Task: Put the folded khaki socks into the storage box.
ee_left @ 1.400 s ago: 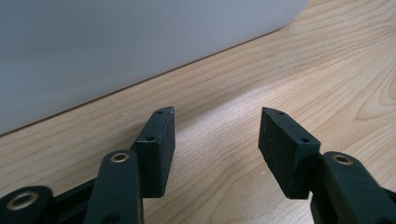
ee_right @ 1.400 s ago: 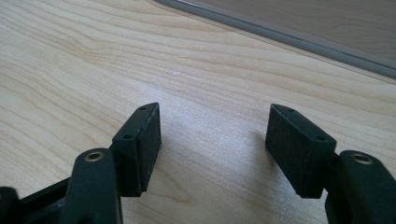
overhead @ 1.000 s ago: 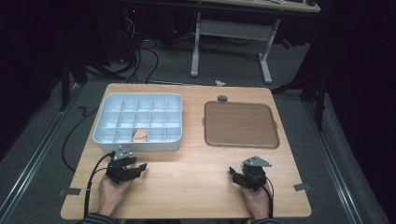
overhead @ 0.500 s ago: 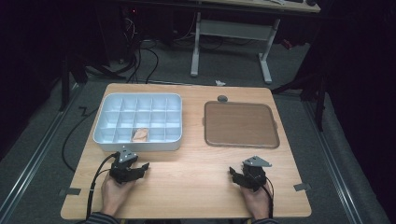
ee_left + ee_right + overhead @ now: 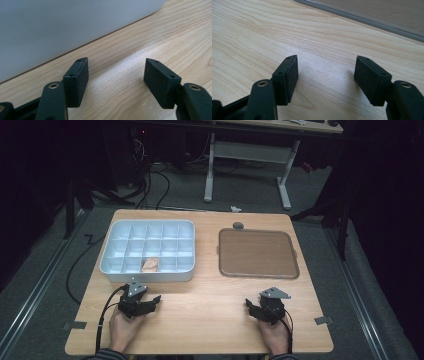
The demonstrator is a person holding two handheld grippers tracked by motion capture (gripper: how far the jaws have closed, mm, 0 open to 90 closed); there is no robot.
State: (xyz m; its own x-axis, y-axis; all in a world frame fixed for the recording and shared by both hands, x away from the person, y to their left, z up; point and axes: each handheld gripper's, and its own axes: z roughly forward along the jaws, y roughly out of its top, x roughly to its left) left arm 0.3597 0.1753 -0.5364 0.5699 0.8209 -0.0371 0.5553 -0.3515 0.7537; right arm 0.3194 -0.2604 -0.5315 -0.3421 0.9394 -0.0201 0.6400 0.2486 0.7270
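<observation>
While parked on the wooden table (image 5: 210, 305), both sets of jaws wide and empty.

Left gripper (image 5: 156, 300) just been opening, nothing between the pads (image 5: 77, 80), just beside the white compartment tray (image 5: 114, 265); right gripper (image 5: 248, 305) spread too, near the brown tray (image 5: 257, 252).

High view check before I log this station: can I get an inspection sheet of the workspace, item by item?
Surface: wooden table, bare in front of the hands.
Job's things: white compartment box at left, one small tan piece in a near compartment; brown tray at right, nothing in it.
Clutter: small dark round object behind the tray.
Grippers: left gripper open, jaws just been opening, nothing between them; right gripper open, nothing held.
Cables: one black cable trails from the left gripper.
Surroundings: dark room, grey floor, white desk frame behind.
</observation>
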